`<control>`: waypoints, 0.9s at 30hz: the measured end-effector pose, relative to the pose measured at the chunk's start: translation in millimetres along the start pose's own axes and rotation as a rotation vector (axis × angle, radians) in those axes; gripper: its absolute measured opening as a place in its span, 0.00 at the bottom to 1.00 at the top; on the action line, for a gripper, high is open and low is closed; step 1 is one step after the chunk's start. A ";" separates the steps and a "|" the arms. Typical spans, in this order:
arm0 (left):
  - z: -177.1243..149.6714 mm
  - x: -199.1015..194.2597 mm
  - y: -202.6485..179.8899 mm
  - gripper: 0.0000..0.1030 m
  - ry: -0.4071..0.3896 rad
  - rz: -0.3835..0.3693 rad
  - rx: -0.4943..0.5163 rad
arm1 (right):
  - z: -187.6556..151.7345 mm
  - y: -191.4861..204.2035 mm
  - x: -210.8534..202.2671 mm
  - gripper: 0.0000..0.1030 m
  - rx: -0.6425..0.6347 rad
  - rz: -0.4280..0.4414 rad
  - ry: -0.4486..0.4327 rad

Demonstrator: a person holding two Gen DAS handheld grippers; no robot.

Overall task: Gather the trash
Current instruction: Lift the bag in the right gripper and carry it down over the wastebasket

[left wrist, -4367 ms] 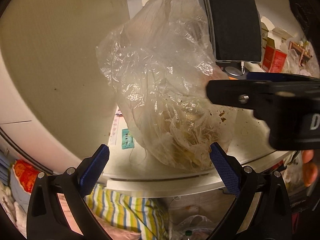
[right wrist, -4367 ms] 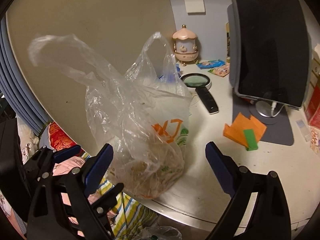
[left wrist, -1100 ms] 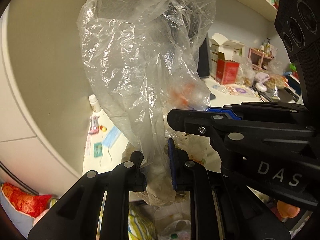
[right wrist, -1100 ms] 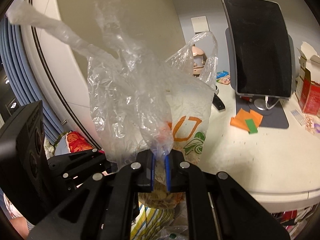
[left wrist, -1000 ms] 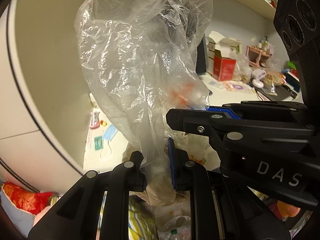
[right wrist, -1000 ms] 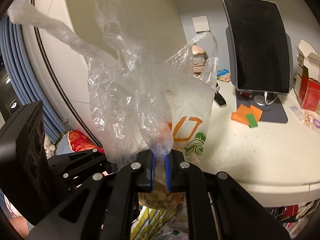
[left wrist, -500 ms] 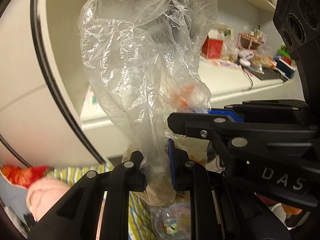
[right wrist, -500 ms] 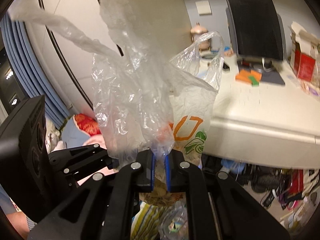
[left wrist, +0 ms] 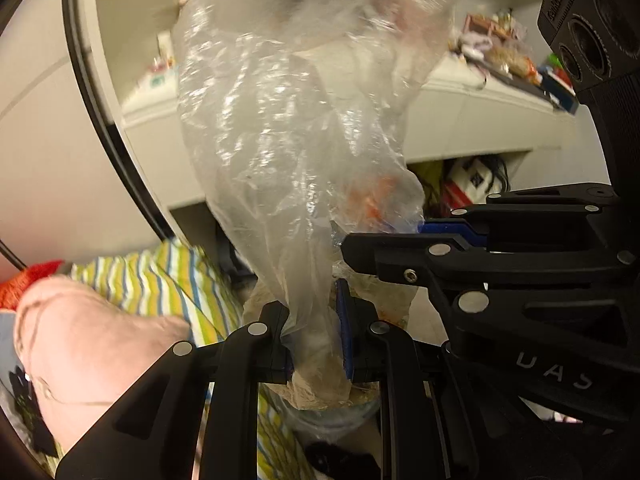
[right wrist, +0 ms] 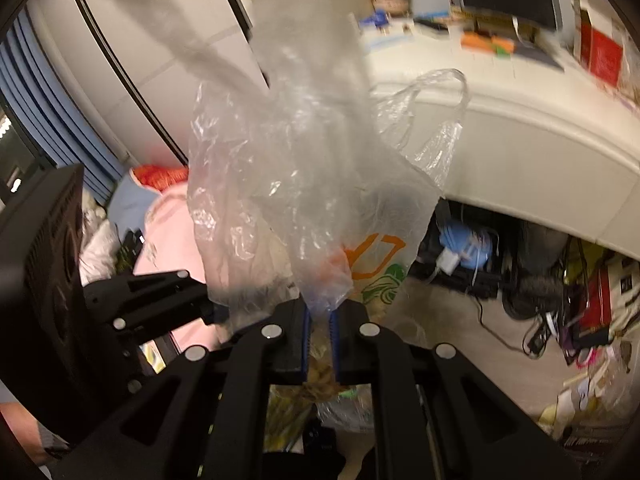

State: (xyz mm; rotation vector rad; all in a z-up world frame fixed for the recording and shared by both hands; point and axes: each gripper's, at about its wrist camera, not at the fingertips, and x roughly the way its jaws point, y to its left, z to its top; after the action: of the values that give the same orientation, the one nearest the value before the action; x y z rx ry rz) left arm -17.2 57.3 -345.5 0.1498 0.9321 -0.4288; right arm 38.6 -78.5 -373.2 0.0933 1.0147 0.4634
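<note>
Bag (left wrist: 296, 152): clear thin plastic, held in the air off the desk (right wrist: 520, 128), out past its front edge and above the floor clutter. You hold it with both tongs. The left gripper (left wrist: 314, 332) is closed to a narrow gap on a gathered fold of film; the right gripper (right wrist: 318, 340) is pinched nearly shut on another fold, close beside the left one. One handle loop (right wrist: 436, 92) stands free and ungripped.

Risks, as judged from this position:
- Your grip is on bunched film, not on the handles. Slick plastic may slide out of the pads under the load, and the bag would drop to the floor.
- The film is thin and creased. A pull of the two tongs apart may stretch or tear it at the pinch points.
- The mouth is not tied. A tilt may spill the contents.
- Both views are blurred, so the exact hold cannot be confirmed.

Contents: brownish crumpled scraps sit in the bottom, hanging below the pads. An orange and green print (right wrist: 376, 264) marks one side. Individual items cannot be identified.
</note>
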 end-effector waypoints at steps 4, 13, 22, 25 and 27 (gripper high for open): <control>-35.3 34.7 -4.9 0.15 0.064 -0.033 -0.011 | -29.9 -6.5 26.3 0.10 0.012 -0.016 0.070; -120.0 109.7 -22.0 0.15 0.216 -0.088 -0.012 | -108.9 -23.9 94.6 0.10 0.073 -0.057 0.214; -197.4 199.3 -25.7 0.15 0.367 -0.154 -0.062 | -172.9 -57.9 169.3 0.10 0.164 -0.067 0.349; -216.6 230.0 -22.8 0.15 0.401 -0.162 -0.093 | -192.3 -70.6 200.2 0.10 0.150 -0.073 0.391; -227.4 248.6 -24.2 0.15 0.416 -0.160 -0.102 | -201.3 -72.8 214.0 0.10 0.145 -0.078 0.406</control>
State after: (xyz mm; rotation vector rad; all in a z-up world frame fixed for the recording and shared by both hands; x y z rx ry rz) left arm -67.6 32.5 -678.6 0.0719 1.3789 -0.5075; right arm -11.3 -82.5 -671.8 0.0906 1.4460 0.3427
